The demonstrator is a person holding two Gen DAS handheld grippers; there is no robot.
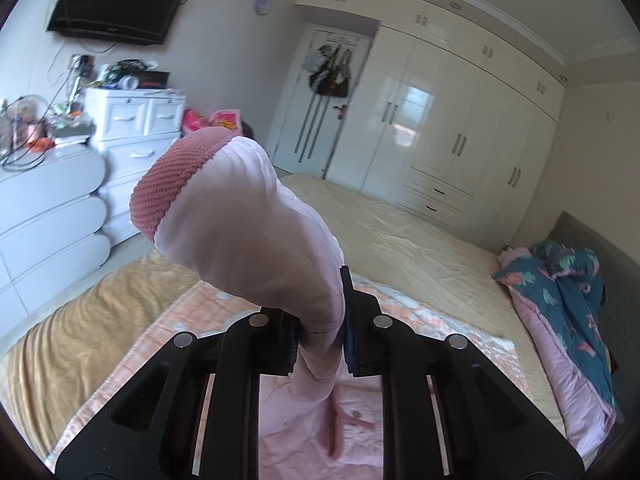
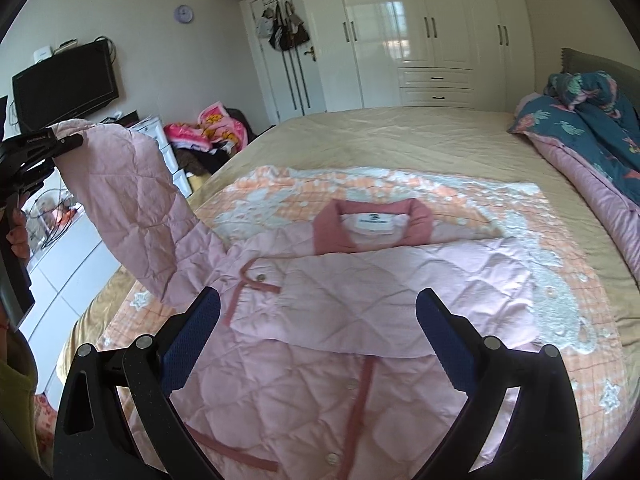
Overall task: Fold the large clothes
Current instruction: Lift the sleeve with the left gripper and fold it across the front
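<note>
A pink quilted jacket (image 2: 304,344) lies front-up on an orange and white blanket (image 2: 560,304) on the bed, its dark pink collar (image 2: 372,220) toward the far side. One sleeve (image 2: 384,300) lies folded across the chest. My left gripper (image 1: 320,320) is shut on the other sleeve (image 1: 256,240) and holds it up in the air, its dark pink knit cuff (image 1: 168,184) on top. That raised sleeve (image 2: 136,200) and the left gripper (image 2: 52,144) also show in the right wrist view. My right gripper (image 2: 318,300) is open and empty above the jacket's middle.
A tan bedspread (image 2: 400,132) covers the bed. A teal and pink duvet (image 2: 592,128) is heaped by the headboard on the right. White drawers (image 1: 136,136) and a wall TV (image 1: 116,0) stand to the left, wardrobes (image 2: 420,28) behind.
</note>
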